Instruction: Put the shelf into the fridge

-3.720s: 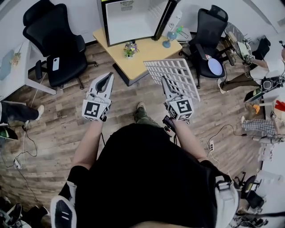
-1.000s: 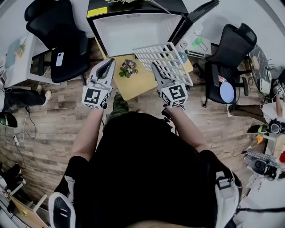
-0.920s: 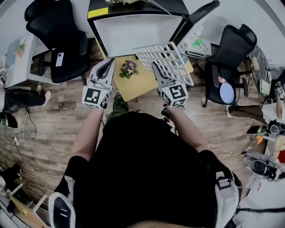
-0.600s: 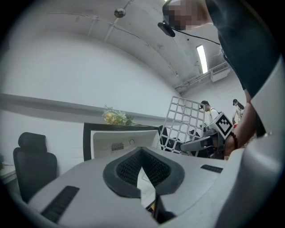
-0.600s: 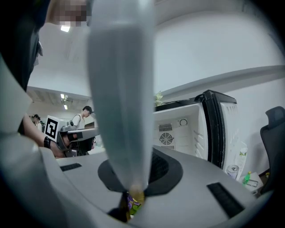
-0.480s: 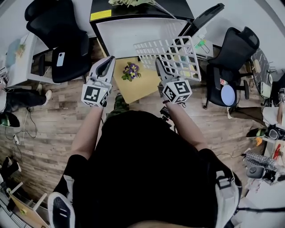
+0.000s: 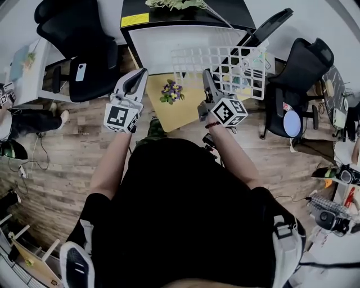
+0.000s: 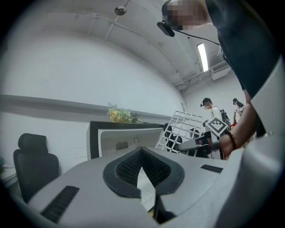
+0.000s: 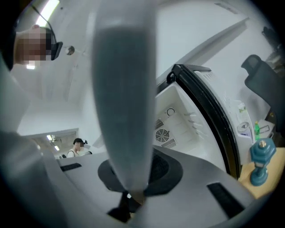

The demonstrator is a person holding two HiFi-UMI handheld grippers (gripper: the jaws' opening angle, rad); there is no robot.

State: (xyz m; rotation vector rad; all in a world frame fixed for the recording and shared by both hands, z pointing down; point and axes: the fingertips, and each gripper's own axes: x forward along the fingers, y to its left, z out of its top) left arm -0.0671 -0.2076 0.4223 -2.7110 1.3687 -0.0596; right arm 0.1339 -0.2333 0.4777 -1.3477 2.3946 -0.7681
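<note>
The white wire shelf [image 7: 220, 63] hangs in the air in front of the fridge [image 7: 185, 39], whose white inside faces me and whose door [image 7: 264, 29] stands open at the right. My right gripper [image 7: 206, 74] is shut on the shelf's near edge. In the right gripper view the shelf [image 9: 124, 98] is a blurred grey bar rising from between the jaws, with the fridge's inside [image 9: 178, 120] behind it. My left gripper [image 7: 136, 75] is shut and holds nothing, to the left of the shelf. The left gripper view shows the fridge [image 8: 127, 136] and the shelf [image 8: 185, 128] ahead.
A low wooden table [image 7: 174, 112] carries the fridge and a small flower pot [image 7: 172, 92]. Black office chairs stand at the left [image 7: 76, 50] and right [image 7: 301, 67]. A blue bottle [image 9: 260, 161] stands by the fridge door. Flowers [image 7: 174, 3] lie on top of the fridge.
The right gripper has lifted the shelf higher and swung it rightward in front of the fridge opening. The left gripper has stayed almost where it was.
</note>
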